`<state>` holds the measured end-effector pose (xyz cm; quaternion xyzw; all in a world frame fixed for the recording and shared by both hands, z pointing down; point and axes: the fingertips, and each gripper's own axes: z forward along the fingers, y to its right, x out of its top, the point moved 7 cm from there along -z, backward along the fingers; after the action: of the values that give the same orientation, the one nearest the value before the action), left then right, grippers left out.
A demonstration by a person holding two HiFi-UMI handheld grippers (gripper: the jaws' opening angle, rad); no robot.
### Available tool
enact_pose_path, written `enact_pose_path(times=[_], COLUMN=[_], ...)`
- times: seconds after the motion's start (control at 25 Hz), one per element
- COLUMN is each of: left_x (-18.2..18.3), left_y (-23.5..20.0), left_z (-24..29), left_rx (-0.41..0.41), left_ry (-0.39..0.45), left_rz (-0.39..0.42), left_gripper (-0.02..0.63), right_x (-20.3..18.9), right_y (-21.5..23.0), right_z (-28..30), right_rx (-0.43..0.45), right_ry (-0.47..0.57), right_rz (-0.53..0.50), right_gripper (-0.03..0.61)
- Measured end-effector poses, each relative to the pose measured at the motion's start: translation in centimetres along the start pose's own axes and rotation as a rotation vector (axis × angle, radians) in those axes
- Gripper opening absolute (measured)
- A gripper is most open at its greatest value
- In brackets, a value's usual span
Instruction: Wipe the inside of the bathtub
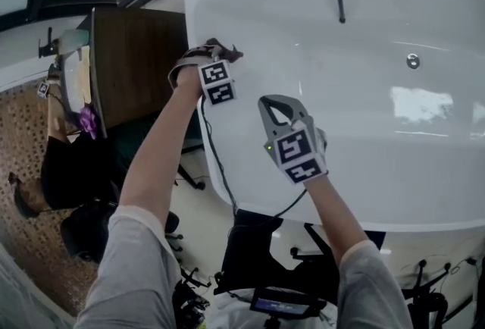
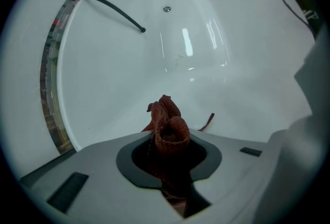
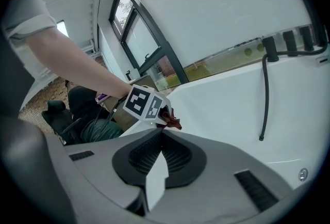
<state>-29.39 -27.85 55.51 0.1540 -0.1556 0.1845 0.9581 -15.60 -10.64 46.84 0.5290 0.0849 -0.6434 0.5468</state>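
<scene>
A: What does the left gripper (image 1: 214, 54) hold?
B: Its jaws are pinched on a bunched dark red cloth (image 2: 167, 127), up at the left rim of the white bathtub (image 1: 364, 138).
A: And the right gripper (image 1: 277, 109)?
B: Its jaws are pressed together with nothing between them, over the tub's inner wall by the near rim.

Soft daylight, window glare on the bathtub (image 1: 424, 104) floor, heavy fisheye vignetting in both gripper views
</scene>
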Motion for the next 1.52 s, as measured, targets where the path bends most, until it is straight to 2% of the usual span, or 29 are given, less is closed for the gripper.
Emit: enact_pose_path(times=[0.24,0.52,1.08,1.52], left_x=[1.5,3.7,7.9,13.3], left_y=[-0.1,0.1,1.1,2.8], left_z=[2.3,4.5,9.4,15.1], left_rx=[-0.041,-0.080,-0.077,-0.096], left_ry=[-0.009,0.001,0.028,0.051], left_rz=[-0.010,0.001,0.013,0.046], left_gripper=[0.083,0.083,0.083,0.084], right_x=[-1.5,-4.1,-10.6,-14.5], right_y=[1.6,4.6,10.2,14.9], right_z=[0.8,1.4,3.5,4.7], right_rx=[-0.006,-0.087,-0.196,-0.256], right_ry=[-0.015,-0.027,-0.097,-0.124], right_rz=[0.005,0.045,0.091,0.132], right_gripper=[0.009,0.009,0.009,0.009])
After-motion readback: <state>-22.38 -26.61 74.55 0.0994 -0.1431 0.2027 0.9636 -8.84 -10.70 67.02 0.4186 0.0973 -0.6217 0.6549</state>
